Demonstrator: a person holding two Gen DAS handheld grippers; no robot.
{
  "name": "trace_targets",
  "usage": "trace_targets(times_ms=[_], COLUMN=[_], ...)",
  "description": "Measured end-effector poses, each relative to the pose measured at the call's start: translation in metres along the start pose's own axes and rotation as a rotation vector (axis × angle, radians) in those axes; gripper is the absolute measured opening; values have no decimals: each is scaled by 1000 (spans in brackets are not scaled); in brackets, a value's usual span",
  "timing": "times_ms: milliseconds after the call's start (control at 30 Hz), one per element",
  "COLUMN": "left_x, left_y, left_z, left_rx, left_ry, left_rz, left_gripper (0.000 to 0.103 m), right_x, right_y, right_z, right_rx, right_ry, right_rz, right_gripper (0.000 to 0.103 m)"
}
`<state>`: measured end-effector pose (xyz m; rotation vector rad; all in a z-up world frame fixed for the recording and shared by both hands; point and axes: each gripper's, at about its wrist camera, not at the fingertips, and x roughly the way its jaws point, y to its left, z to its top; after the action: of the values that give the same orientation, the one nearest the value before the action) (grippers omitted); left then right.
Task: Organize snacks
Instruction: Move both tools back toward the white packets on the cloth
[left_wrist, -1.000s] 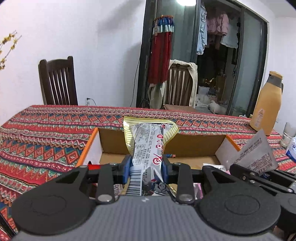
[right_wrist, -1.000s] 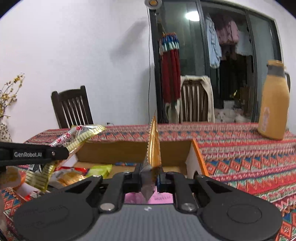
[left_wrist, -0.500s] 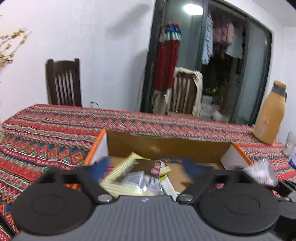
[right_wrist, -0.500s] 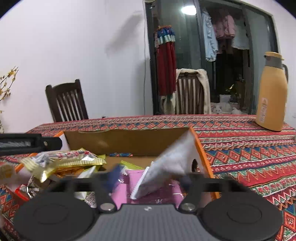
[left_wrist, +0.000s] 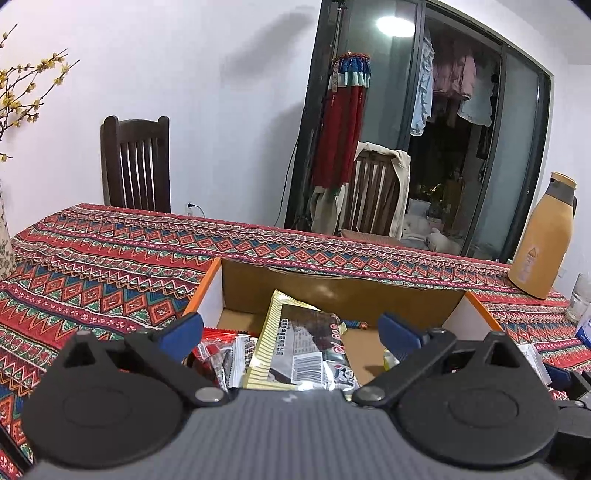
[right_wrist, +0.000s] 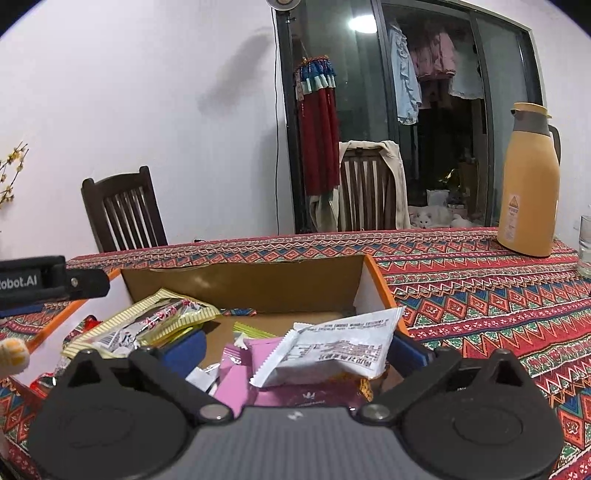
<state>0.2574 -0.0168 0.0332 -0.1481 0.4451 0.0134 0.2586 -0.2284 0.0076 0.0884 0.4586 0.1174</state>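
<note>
An open cardboard box with orange edges sits on the patterned tablecloth and holds several snack packets. My left gripper is open and empty above the box's near left part. A silver and yellow-edged packet lies in the box between its fingers; it also shows in the right wrist view. My right gripper is open and empty over the box's right part. A white packet lies flat on a pink packet just below it.
A tan thermos jug and a glass stand on the table at the right. Two wooden chairs stand behind the table. Red packets lie in the box's left part. The left gripper's body shows at the left edge.
Both grippers were shut on packets held upright a second ago. Both opened, and the silver packet and the white packet dropped flat into the box.
</note>
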Motion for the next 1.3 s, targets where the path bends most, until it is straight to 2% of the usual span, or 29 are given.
trace_targets(times_ms=[400,600,700,1000,1300], left_x=[-9,-28,-39,-75,-120], left_y=[1,-3,-3,11,24], left_z=[2,9,11,12,-6], left_rx=[-5,-10,-4,-35,-67], left_ry=[-15,-43,-75,-74,-82], left_rz=[-10,-19,11,93,106], left_gripper=[103,103,103,103,103], right_x=[-12,-22,-29,-43,-87], right_y=[0,3,4,10,17], right_z=[4,5,7,14,5], right_rx=[14,-6,-10,-26,-48], right_ry=[-26,-48,-73,-82,-94], right_rz=[14,0,9,30,45], right_gripper=[103,103,103,103,103])
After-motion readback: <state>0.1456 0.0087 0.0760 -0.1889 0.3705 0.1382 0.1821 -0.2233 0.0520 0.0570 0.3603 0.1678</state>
